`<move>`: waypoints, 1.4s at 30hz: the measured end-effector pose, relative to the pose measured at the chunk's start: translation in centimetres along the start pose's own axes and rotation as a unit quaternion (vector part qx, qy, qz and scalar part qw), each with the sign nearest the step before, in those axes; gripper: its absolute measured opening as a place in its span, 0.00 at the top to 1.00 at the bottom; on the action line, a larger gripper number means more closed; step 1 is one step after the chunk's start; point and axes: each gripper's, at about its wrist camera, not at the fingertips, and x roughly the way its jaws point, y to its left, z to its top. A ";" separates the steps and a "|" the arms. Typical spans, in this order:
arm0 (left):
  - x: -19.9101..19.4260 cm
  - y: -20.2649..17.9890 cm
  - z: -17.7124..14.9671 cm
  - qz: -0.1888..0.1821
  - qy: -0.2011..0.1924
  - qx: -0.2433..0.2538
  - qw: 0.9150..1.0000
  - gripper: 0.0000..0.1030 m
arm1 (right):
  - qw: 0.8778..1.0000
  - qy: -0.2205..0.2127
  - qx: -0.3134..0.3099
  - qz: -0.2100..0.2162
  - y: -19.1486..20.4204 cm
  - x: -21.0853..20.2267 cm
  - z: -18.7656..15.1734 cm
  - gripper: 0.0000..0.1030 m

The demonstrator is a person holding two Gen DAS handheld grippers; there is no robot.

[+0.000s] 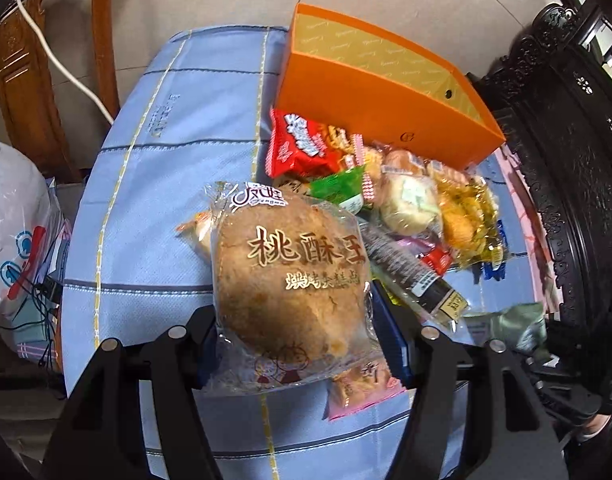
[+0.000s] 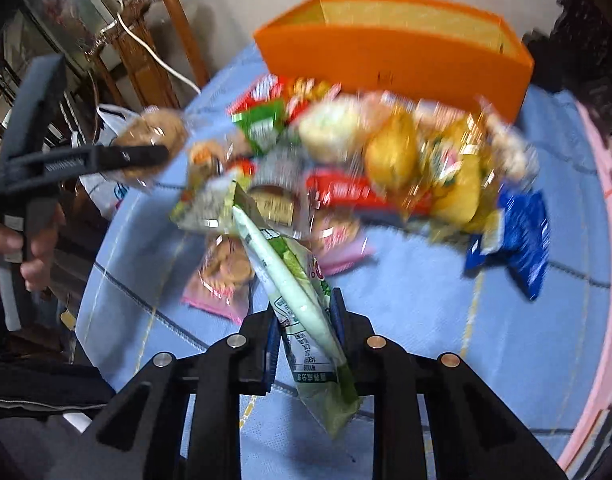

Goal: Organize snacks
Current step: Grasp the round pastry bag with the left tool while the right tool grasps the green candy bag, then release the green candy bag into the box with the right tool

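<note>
My left gripper (image 1: pixel 302 340) is shut on a large walnut cookie in a clear wrapper (image 1: pixel 290 280) and holds it above the blue cloth. It also shows at the left of the right wrist view (image 2: pixel 154 136). My right gripper (image 2: pixel 304 312) is shut on a green-and-white snack packet (image 2: pixel 290 276), lifted edge-on. A heap of wrapped snacks (image 1: pixel 406 204) lies in front of an open, empty orange box (image 1: pixel 386 92); the heap (image 2: pixel 386 160) and the box (image 2: pixel 394 52) also show, blurred, in the right wrist view.
The table has a blue checked cloth (image 1: pixel 158 208). A pink biscuit packet (image 2: pixel 222 276) and a blue packet (image 2: pixel 522 236) lie near the heap. Dark carved furniture (image 1: pixel 566 160) stands at the right, a wooden chair (image 1: pixel 22 80) and a plastic bag (image 1: pixel 14 232) at the left.
</note>
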 end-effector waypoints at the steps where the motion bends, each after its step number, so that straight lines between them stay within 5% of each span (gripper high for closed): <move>1: -0.1 -0.2 0.1 -0.001 -0.001 0.003 1.000 0.39 | 1.000 -0.003 -0.003 -0.002 0.1 -0.2 0.5 0.78; 19: -1.4 -3.7 6.6 -0.019 -0.040 0.032 0.999 0.39 | 0.996 -0.078 0.010 0.038 -3.0 -3.4 8.6 0.86; 24: -2.6 -6.0 12.5 -0.030 -0.089 0.062 0.994 0.41 | 0.990 -0.138 0.018 0.036 -5.1 -5.5 14.5 0.86; 27: -1.9 -7.5 16.7 -0.030 -0.109 0.080 0.990 0.61 | 0.985 -0.170 0.034 0.016 -6.7 -5.2 18.7 0.86; 28: -1.2 -7.9 18.1 -0.030 -0.109 0.082 0.990 0.61 | 0.983 -0.178 0.045 0.009 -7.3 -4.8 20.2 0.86; 31: 1.4 -8.4 22.0 -0.048 -0.116 0.067 0.990 0.62 | 0.980 -0.183 0.075 -0.009 -8.9 -2.3 23.6 0.86; 34: 5.0 -8.3 24.3 -0.022 -0.090 0.047 0.995 0.65 | 0.984 -0.145 0.100 -0.041 -10.8 1.9 25.9 0.83; 36: 5.9 -7.7 24.5 -0.014 -0.090 0.040 0.995 0.65 | 0.983 -0.137 0.112 -0.058 -11.7 3.5 26.5 0.71; 38: 6.3 -7.2 24.3 -0.012 -0.090 0.039 0.995 0.65 | 0.980 -0.148 0.114 -0.071 -12.3 3.8 26.4 0.35; 40: 7.0 -6.7 24.0 -0.003 -0.080 0.038 0.996 0.65 | 0.972 -0.170 0.120 -0.108 -12.7 3.7 26.3 0.31; 42: 6.9 -6.3 23.6 -0.001 -0.084 0.035 0.996 0.65 | 0.972 -0.174 0.128 -0.096 -12.8 2.8 26.1 0.31</move>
